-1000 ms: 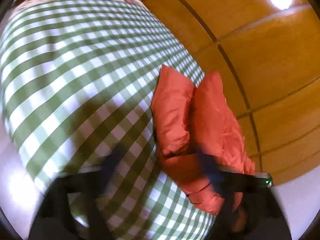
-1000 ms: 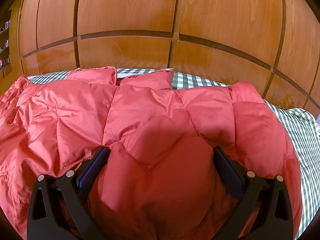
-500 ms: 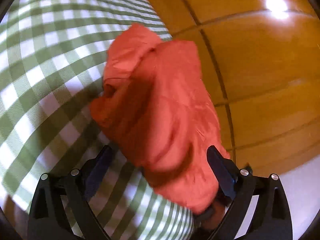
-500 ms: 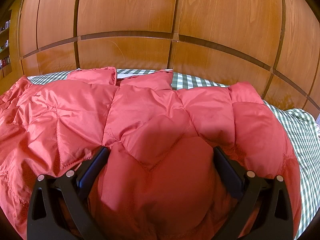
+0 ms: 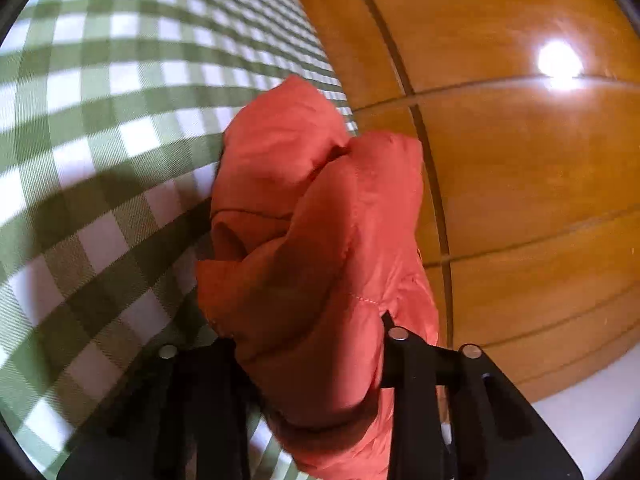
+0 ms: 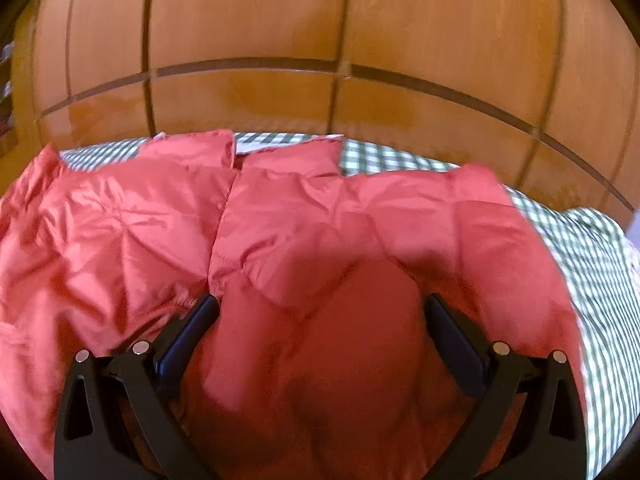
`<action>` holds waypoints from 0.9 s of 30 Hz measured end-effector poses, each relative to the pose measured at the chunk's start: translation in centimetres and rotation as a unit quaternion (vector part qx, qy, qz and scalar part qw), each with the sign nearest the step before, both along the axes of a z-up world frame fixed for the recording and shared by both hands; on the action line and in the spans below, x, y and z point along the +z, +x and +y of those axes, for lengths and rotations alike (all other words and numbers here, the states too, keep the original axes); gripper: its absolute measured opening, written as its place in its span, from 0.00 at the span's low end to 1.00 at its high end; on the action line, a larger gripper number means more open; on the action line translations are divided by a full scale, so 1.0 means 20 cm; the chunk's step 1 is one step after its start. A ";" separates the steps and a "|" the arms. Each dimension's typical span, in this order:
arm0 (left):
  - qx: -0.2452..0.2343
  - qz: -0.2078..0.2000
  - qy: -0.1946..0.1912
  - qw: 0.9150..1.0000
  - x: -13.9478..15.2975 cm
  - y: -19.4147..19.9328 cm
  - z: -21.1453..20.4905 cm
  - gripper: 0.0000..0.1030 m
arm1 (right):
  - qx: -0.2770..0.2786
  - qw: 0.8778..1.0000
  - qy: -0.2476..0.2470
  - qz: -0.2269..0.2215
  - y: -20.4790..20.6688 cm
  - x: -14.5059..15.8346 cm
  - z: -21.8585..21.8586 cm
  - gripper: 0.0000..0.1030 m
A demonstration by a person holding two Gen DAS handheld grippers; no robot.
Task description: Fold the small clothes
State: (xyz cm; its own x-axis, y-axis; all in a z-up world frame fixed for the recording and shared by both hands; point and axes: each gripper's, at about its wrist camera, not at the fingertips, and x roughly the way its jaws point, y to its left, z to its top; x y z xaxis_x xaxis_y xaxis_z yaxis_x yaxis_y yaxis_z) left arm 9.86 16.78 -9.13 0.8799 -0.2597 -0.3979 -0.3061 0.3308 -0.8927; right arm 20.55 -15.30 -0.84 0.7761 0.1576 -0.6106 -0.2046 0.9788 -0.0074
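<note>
A red puffy jacket (image 6: 300,208) lies spread across a green-and-white checked cloth (image 6: 592,260). In the left wrist view, one bunched end of the jacket (image 5: 320,200) sits at the edge of the cloth (image 5: 100,120). My left gripper (image 5: 306,344) is closing its jaws, and the fabric is squeezed between them and bulges over the fingers. My right gripper (image 6: 320,308) stands wide open over the jacket's near part. Puffy fabric fills the gap between its fingers.
A wooden panelled wall (image 6: 320,20) runs right behind the cloth's far edge. In the left wrist view the same wall (image 5: 520,200) stands to the right, with a strip of pale floor (image 5: 592,420) below it. Bare checked cloth spreads to the left.
My left gripper came closer to the jacket's bunched end and its jaws drew in around it. The right gripper rose a little, and the jacket now sits lower in its view.
</note>
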 end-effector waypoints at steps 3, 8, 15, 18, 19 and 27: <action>-0.012 -0.011 0.022 1.000 0.05 -0.03 0.01 0.22 | 0.032 0.998 0.038 -0.026 -0.13 0.07 0.03 0.98; -0.041 -0.054 0.108 0.992 0.24 -0.15 -0.05 0.19 | 0.062 0.990 -0.125 -0.008 -0.14 -0.12 0.26 0.98; -0.084 -0.126 0.214 0.965 0.61 -0.29 -0.25 0.19 | 0.065 0.992 -0.107 0.019 -0.19 -0.12 0.28 0.98; -0.106 -0.134 0.276 0.946 0.74 -0.30 -0.36 0.19 | 0.057 0.995 -0.080 0.013 -0.23 -0.12 0.25 0.98; -0.112 -0.133 0.302 0.938 0.79 -0.31 -0.39 0.19 | 0.059 0.995 -0.074 0.014 -0.22 -0.11 0.24 0.98; -0.137 -0.141 0.401 0.895 0.91 -0.31 -0.54 0.19 | 0.048 0.997 0.064 0.013 -0.02 0.11 0.14 0.98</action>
State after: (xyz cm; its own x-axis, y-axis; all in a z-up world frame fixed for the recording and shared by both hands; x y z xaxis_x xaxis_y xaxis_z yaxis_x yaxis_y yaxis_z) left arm 3.60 5.92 9.13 0.9214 -0.2117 -0.3258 0.0848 0.9279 -0.3630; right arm 20.09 -12.50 1.29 0.7385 0.3079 -0.5998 -0.2956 0.9474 0.1223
